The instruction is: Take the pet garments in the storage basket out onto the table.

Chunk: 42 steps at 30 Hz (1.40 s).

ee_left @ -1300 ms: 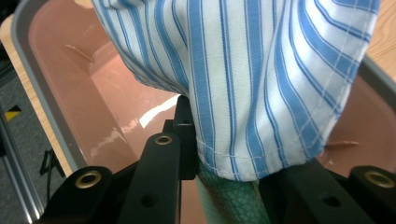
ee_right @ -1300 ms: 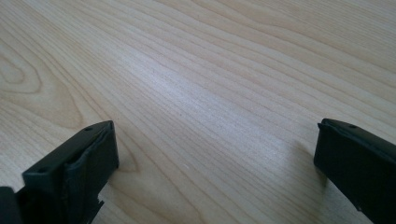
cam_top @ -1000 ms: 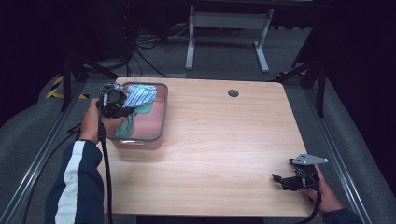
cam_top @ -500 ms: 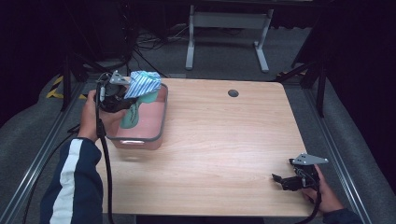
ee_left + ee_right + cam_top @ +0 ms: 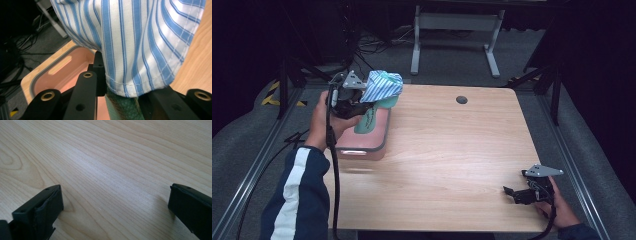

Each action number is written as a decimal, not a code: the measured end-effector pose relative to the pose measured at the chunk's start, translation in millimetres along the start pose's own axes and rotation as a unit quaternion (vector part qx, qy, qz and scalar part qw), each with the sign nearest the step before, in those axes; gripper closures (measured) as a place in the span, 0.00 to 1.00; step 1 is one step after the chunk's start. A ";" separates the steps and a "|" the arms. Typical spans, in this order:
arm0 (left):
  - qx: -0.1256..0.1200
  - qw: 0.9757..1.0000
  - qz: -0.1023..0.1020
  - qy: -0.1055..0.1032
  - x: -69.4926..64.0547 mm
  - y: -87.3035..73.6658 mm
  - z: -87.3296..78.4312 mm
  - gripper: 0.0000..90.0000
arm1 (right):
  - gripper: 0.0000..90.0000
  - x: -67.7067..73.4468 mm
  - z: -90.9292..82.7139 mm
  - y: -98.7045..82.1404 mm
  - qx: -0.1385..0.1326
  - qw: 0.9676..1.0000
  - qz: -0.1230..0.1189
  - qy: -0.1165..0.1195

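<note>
— Striped cloth [image 5: 382,86], blue and white: where is it?

— At the far left of the wooden bench [image 5: 452,165], lifted above a pink, grey-rimmed tub [image 5: 377,137] that sits at the bench's left edge. The left gripper [image 5: 357,102] has it, with the person's left hand [image 5: 324,120] around the gripper's body.

— How do the fingers sit on it?

— In the left gripper view the two black fingers [image 5: 86,92] pinch the cloth's [image 5: 140,42] stitched hem, together with a piece of green textured fabric [image 5: 122,107] that hangs just under it. The tub's [image 5: 45,75] pink inside lies below and behind.

— And the green piece from above?

— It [image 5: 372,112] trails down from the gripper into the tub.

— The other side?

— The right gripper [image 5: 518,194] rests low at the near right corner of the bench, held by the right hand [image 5: 557,210], well apart from the tub. Its fingers [image 5: 42,207] are spread wide, bare wood [image 5: 112,170] between them.
</note>
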<state>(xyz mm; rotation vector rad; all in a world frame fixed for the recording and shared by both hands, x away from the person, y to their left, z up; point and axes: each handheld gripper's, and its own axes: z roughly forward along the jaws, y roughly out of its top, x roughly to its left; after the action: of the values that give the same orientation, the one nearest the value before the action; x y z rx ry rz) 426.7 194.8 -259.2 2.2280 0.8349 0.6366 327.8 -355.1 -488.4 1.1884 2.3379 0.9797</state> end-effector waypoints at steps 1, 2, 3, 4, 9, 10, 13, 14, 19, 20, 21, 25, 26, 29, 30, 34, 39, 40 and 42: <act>-0.002 1.000 0.001 -0.005 -4.6 3.8 0.9 0.84 | 0.00 0.1 0.0 0.0 -0.001 1.000 0.001 0.000; -0.006 1.000 0.008 -0.005 -5.6 5.6 1.4 0.84 | 0.00 0.1 0.0 0.0 0.000 1.000 0.001 0.000; -0.003 1.000 0.012 -0.008 -8.4 8.5 1.2 0.84 | 0.00 0.1 -0.1 0.0 0.000 1.000 0.001 0.000; -0.003 1.000 0.012 -0.008 -8.4 8.5 1.2 0.84 | 0.00 0.2 -0.1 0.0 0.000 1.000 0.001 0.000; -0.012 0.999 0.027 -0.022 -22.6 18.5 5.8 0.84 | 0.00 0.2 -0.2 -0.1 0.000 1.000 0.002 0.000; -0.016 0.999 0.026 -0.028 -25.6 20.2 7.7 0.84 | 0.00 0.2 -0.1 -0.1 0.000 1.000 0.002 0.000; -0.017 0.999 0.038 -0.034 -32.4 25.1 12.8 0.84 | 0.00 0.2 -0.2 -0.1 0.000 1.000 0.002 0.000; -0.018 0.998 0.038 -0.040 -36.0 27.0 15.8 0.84 | 0.00 0.2 -0.2 -0.1 0.000 1.000 0.002 0.000; -0.016 0.997 0.051 -0.057 -50.6 34.6 27.8 0.84 | 0.00 0.2 -0.1 -0.1 0.000 1.000 0.002 0.000; -0.016 0.996 0.058 -0.058 -53.1 36.0 30.1 0.84 | 0.00 0.2 -0.2 -0.1 0.000 1.000 0.002 0.000; -0.013 0.996 0.061 -0.062 -55.1 36.9 31.8 0.84 | 0.00 0.2 -0.2 -0.1 0.000 1.000 0.002 0.000; -0.010 0.995 0.068 -0.078 -66.6 40.2 45.4 0.84 | 0.00 0.2 -0.2 -0.1 0.000 1.000 0.002 0.000; -0.007 0.994 0.068 -0.082 -69.3 40.9 48.6 0.84 | 0.00 0.2 -0.2 -0.1 0.000 1.000 0.002 0.000; -0.006 0.993 0.072 -0.094 -78.2 42.2 59.3 0.84 | 0.00 0.2 -0.1 -0.1 0.000 1.000 0.002 0.000; -0.005 0.993 0.072 -0.098 -80.6 42.5 61.9 0.84 | 0.00 0.2 -0.1 -0.1 0.000 1.000 0.002 0.000; 0.007 0.991 0.081 -0.110 -93.2 45.5 77.1 0.84 | 0.00 0.2 -0.2 -0.1 0.000 1.000 0.002 0.000; 0.021 0.988 0.085 -0.126 -103.8 46.1 95.3 0.84 | 0.00 0.3 -0.2 -0.1 0.000 1.000 0.002 0.000; 0.023 0.988 0.084 -0.130 -105.8 45.2 99.7 0.84 | 0.00 0.2 -0.2 -0.1 0.000 1.000 0.002 0.000; 0.030 0.987 0.081 -0.135 -109.0 42.9 108.3 0.83 | 0.00 0.3 -0.2 -0.1 0.000 1.000 0.002 0.000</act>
<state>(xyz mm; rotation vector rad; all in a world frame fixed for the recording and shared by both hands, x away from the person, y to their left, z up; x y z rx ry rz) 437.5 48.4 -321.7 2.3867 0.5463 0.3741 327.5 -355.0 -488.3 1.1932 2.3365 0.9821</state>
